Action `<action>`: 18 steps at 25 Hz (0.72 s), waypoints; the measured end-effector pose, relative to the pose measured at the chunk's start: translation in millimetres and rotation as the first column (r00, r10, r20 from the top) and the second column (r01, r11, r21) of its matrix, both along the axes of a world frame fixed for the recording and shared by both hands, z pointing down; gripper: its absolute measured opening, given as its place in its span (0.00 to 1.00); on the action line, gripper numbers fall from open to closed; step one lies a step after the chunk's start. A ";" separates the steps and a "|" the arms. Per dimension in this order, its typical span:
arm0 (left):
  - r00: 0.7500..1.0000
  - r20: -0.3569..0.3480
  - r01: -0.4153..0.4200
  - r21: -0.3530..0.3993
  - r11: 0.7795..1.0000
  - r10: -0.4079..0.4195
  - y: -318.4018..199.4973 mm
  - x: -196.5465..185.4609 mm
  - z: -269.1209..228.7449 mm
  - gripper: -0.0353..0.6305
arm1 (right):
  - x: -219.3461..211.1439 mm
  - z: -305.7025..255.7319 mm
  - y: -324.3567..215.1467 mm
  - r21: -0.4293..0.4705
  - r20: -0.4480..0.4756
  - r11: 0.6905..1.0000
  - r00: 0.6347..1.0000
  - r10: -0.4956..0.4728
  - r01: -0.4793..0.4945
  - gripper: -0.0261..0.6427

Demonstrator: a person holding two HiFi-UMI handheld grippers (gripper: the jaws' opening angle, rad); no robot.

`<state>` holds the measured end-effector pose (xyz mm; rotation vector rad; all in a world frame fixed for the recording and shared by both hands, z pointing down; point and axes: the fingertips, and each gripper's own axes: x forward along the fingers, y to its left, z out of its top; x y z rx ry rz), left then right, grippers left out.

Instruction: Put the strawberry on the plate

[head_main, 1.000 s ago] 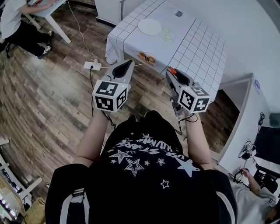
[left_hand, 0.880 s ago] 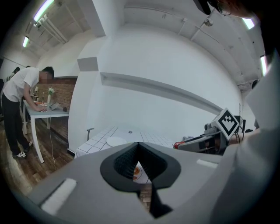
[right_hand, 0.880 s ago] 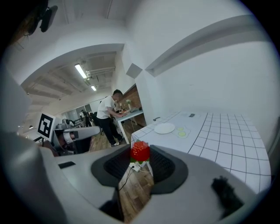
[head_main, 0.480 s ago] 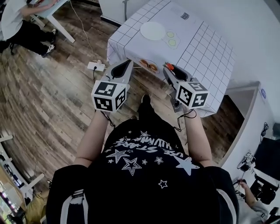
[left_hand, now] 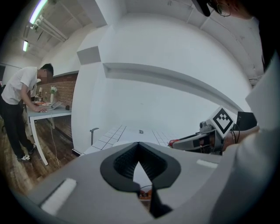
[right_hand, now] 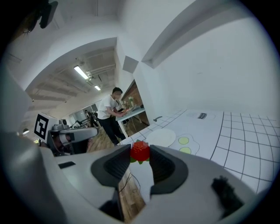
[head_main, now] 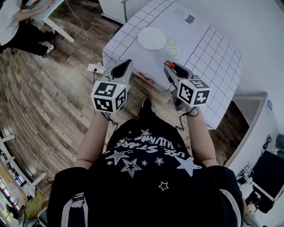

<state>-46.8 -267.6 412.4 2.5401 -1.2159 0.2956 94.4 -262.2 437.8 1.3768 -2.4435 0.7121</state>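
Right hand-held gripper is pinching the strawberry right at its tips, up in the air and well short of the plate sitting on the tabletop ahead. Left hand-held gripper is hanging closed on nothing. I'm thinking: carry it level over the plate's middle, lower until it's nearly touching, then open gently so it isn't rolling off.

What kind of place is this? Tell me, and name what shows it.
Probably an office or lab workspace: a wood-plank floor, a table under a white gridded cloth, and a person bent over a white desk, with strip lights on the ceiling.
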 end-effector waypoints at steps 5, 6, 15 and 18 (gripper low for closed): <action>1.000 0.023 0.020 -0.031 0.999 -0.019 -31.8 19.1 2.8 0.07 | 13.0 4.5 -37.0 -0.021 0.030 0.999 0.999 -0.030 0.031 0.25; 0.999 0.029 0.022 -0.030 0.999 -0.021 -36.8 22.5 2.6 0.07 | 15.3 4.7 -43.2 -0.021 0.034 0.999 0.999 -0.035 0.036 0.25; 0.996 0.063 0.064 -0.014 0.998 -0.063 -57.6 31.6 -5.4 0.07 | 19.6 8.0 -76.9 -0.017 0.074 0.996 0.993 -0.089 0.091 0.25; 0.994 0.071 0.079 -0.014 0.997 -0.078 -63.0 27.5 -4.4 0.07 | 13.0 13.4 -79.6 -0.030 0.073 0.994 0.992 -0.107 0.109 0.25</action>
